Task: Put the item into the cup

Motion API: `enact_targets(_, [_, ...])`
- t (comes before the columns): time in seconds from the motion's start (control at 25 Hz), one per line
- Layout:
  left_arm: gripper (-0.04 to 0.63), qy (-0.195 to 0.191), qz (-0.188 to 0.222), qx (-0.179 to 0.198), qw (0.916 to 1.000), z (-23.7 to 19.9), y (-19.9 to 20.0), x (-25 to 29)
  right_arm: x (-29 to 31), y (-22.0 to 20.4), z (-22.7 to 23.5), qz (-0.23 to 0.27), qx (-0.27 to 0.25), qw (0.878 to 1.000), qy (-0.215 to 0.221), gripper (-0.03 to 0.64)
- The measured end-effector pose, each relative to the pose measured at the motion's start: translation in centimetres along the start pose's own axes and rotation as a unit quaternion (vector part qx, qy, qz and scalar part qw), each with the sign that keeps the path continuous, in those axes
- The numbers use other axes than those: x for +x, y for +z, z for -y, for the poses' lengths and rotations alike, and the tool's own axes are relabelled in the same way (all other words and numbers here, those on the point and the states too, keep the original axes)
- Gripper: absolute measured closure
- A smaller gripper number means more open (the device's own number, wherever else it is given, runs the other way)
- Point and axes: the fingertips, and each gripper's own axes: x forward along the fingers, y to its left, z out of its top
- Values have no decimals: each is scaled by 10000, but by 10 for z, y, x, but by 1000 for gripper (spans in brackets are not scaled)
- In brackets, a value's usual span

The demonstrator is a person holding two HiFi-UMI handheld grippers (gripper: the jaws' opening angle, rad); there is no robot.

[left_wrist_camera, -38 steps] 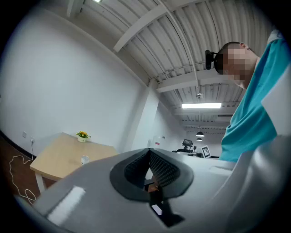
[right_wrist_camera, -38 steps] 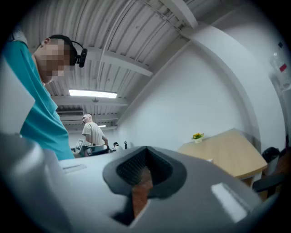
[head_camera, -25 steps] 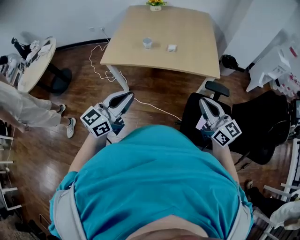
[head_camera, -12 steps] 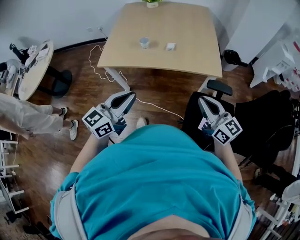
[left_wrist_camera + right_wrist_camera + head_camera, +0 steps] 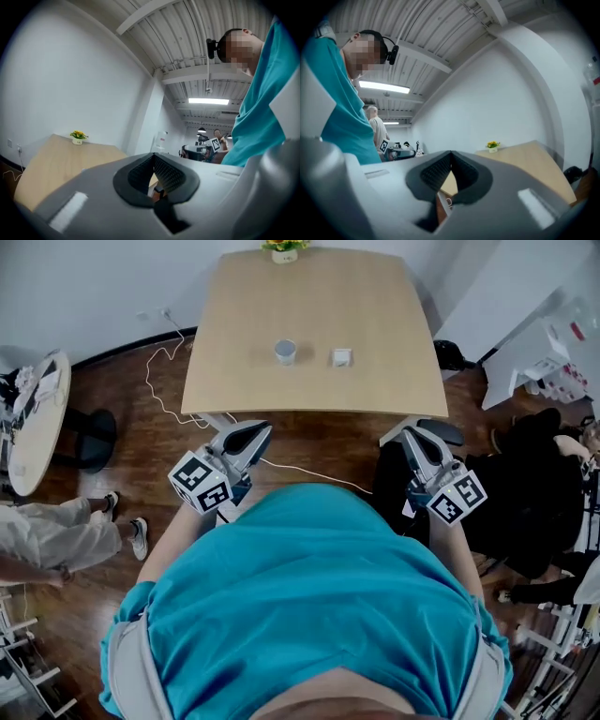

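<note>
surface: light wooden rectangular desk | on it: small pale round cup, small white square item near it, apart | far edge: yellow-flowered plant in white pot

Head view overhead; gripper views toward table

Ahead of me the pale wooden counter carries a small pot of yellow flowers at its far edge. A white cable trails over the dark wood floor left of it. Further left stands a round side table, near someone's legs in pale trousers. A black office chair sits on my right.
</note>
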Motion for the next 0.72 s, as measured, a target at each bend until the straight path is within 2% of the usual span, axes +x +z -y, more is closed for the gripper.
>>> enact_targets(0.2, [594, -275, -445, 160, 9985, -63, -10, 25, 52, 6, 6, -59, 53, 9996, -286, 605])
enact_targets(0.28, [594, -378, -660, 226, 9968, -76, -21, 46, 62, 3, 14, -134, 109, 9993, -338, 597])
enact_targets(0.4, [554, -448, -983, 329, 9936, -85, -44, 83, 66, -2, 39, -196, 137, 9989, -410, 583])
enact_targets(0.6, [478, -224, -1481, 522, 9873, -104, -76, 161, 71, -8, 104, -138, 172, 9992, -334, 555])
enact_targets(0.72, [430, 12, -1975, 820, 9769, -114, -103, 204, 76, -17, 139, -189, 236, 9995, -25, 552])
